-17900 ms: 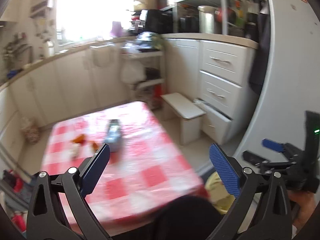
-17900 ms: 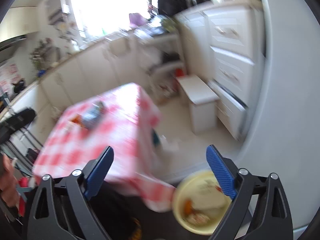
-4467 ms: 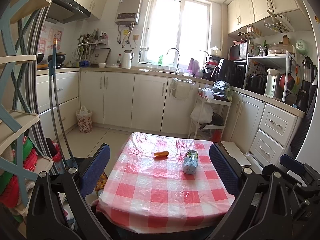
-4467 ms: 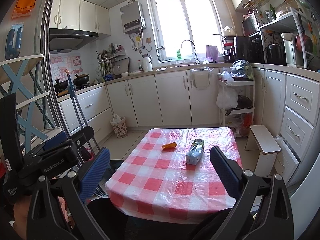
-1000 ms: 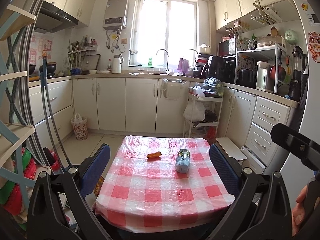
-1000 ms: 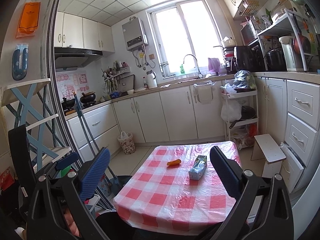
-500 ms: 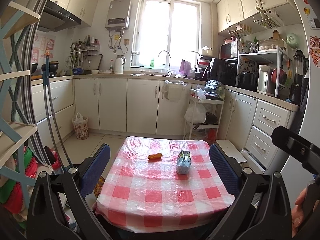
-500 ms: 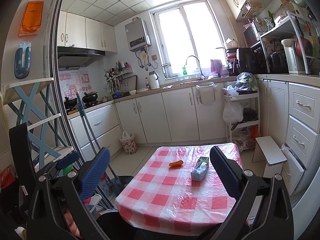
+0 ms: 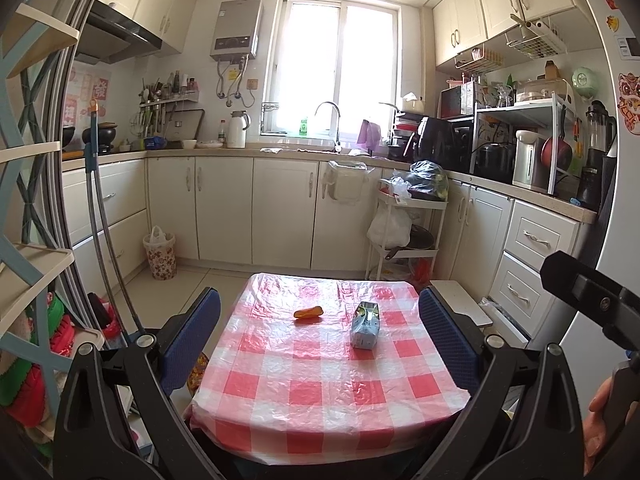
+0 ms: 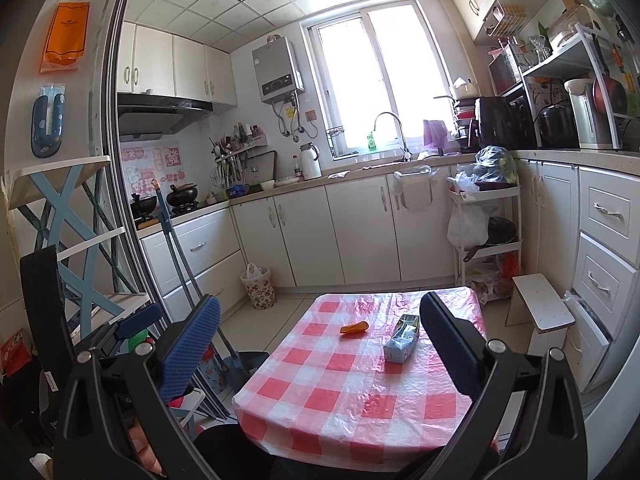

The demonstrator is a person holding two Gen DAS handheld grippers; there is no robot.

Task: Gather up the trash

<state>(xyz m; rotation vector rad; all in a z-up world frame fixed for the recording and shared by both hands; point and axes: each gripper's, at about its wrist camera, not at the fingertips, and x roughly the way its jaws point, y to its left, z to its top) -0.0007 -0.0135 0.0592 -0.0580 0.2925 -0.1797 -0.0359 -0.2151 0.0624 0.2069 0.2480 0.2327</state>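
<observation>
A crumpled drink carton [image 9: 365,326] lies on the table with the red-and-white checked cloth [image 9: 324,384]; an orange wrapper [image 9: 308,312] lies to its left. Both also show in the right wrist view: the carton [image 10: 403,343] and the wrapper [image 10: 354,328] on the table [image 10: 360,404]. My left gripper [image 9: 319,338] is open and empty, held well back from the table's near edge. My right gripper [image 10: 319,344] is open and empty too, held back and to the left of the table.
A small flowered waste bin [image 9: 160,254] with a bag liner stands by the far-left cabinets. A white step stool [image 10: 540,312] and a rolling cart [image 10: 486,236] stand to the right of the table. A mop [image 10: 180,264] leans at the left.
Both views have shifted only slightly; the grippers stay open and away from the table. The carton and wrapper have not moved.
</observation>
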